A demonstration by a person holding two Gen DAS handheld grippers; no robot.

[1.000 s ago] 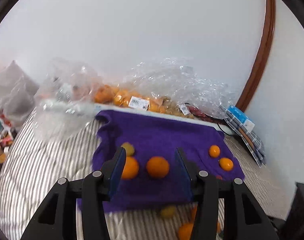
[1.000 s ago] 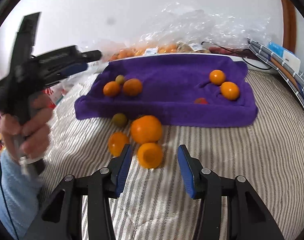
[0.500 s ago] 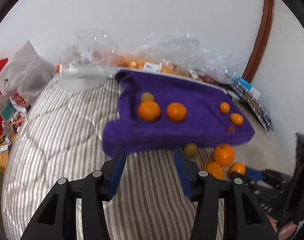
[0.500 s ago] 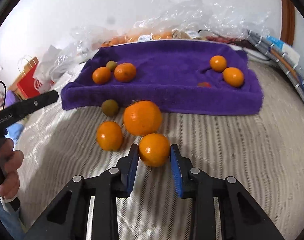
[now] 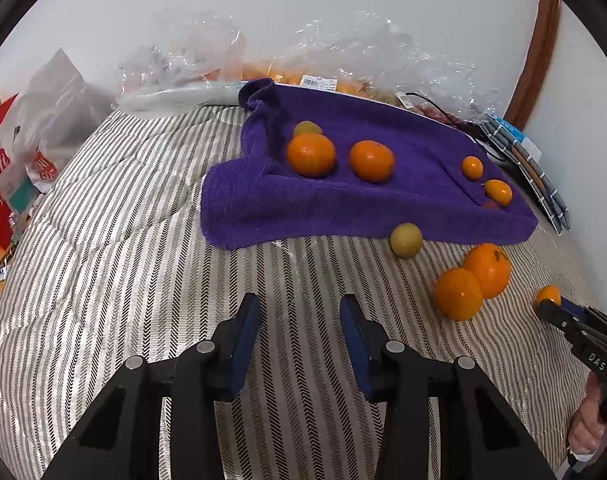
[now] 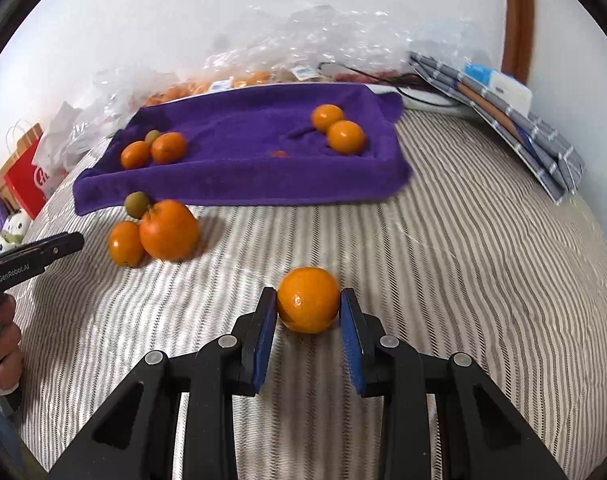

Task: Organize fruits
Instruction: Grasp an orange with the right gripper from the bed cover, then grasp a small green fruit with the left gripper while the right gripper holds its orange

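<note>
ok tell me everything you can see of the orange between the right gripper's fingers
The orange is small, round and bright, with a glossy, dimpled peel and a tiny pale mark on its front. It sits between the blue pads of the right gripper, which press on its two sides. The jaws have just been closing on it. Striped bedding lies beneath it, and it is apart from the other fruit and the purple towel.

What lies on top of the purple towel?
On the purple towel: two oranges with a greenish fruit, two smaller oranges, one tiny red fruit. Beneath it is hidden.
</note>
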